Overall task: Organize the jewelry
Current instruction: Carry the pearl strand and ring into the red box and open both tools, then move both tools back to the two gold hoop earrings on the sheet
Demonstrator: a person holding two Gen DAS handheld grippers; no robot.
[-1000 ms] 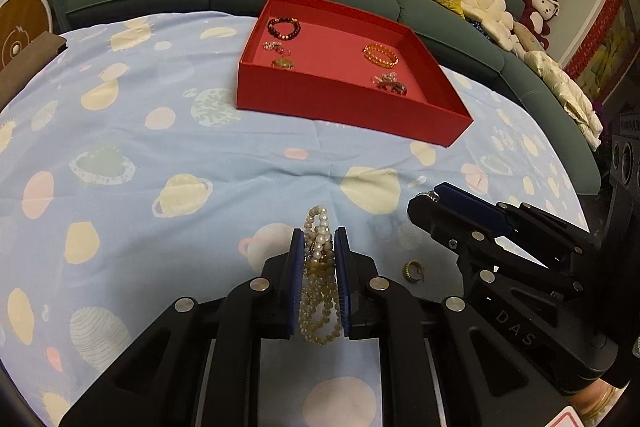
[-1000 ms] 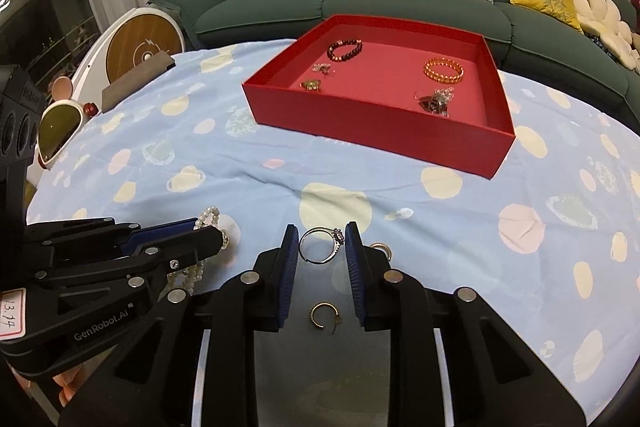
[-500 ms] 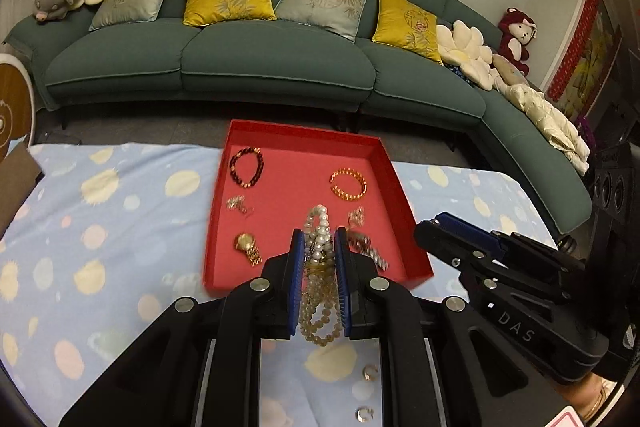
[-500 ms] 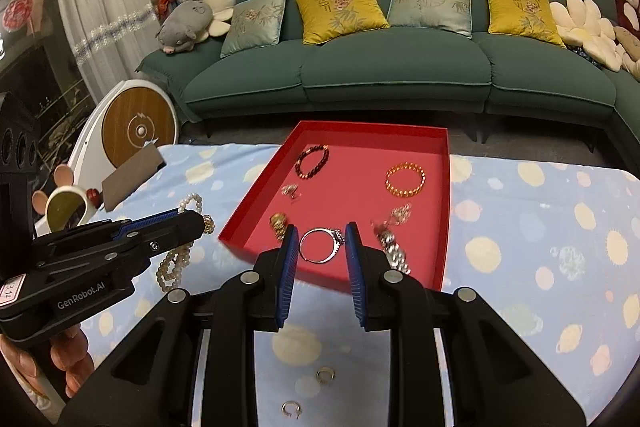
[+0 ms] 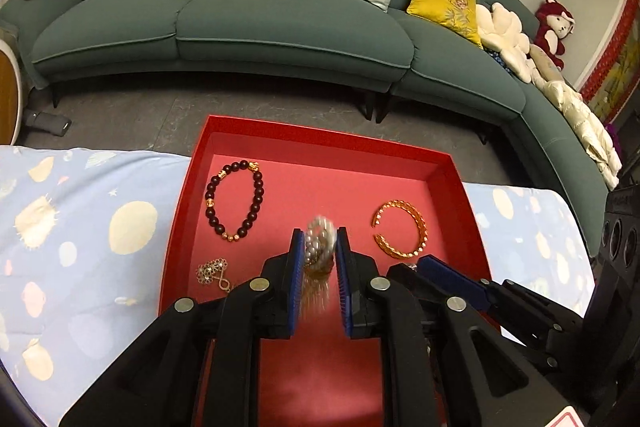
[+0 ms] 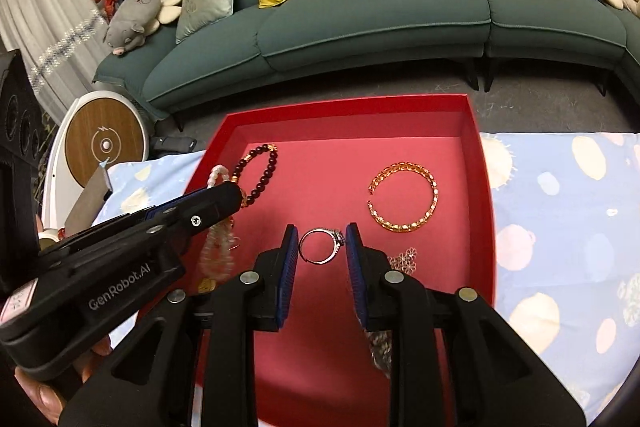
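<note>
Hanging over a shallow red tray point(image 5: 188, 195) on a table under a pale blue spotted cloth point(image 5: 80, 227), two hand-held tongs are each carrying a piece of jewelry. On the left, the left tongs point(image 5: 318, 247) are clamping a bunched pearl bracelet point(image 5: 319, 241), blurred, with its loose loops dangling below the blue pads above the tray floor. To their left inside the tray are lying a dark bead bracelet point(image 5: 236, 203) and a small gold filigree piece point(image 5: 212, 271); to their right, an open gold bangle point(image 5: 402, 231). Further right, the right tongs point(image 6: 322, 247) are pinching a silver ring point(image 6: 322, 246) by its sides, held up in the air over the middle of the tray, with the gold bangle point(image 6: 404, 203) beyond and a flower-shaped ornament point(image 6: 406, 259) just beside the right finger. The ring is gripped only at two small spots, so I judge it could twist out and roll; the swinging pearls could snag on the dark beads or land on top of them. Both tongs are working close together and could knock each other. Open red floor is showing in the centre and the far strip, while the raised tray walls are closing in both sides.
</note>
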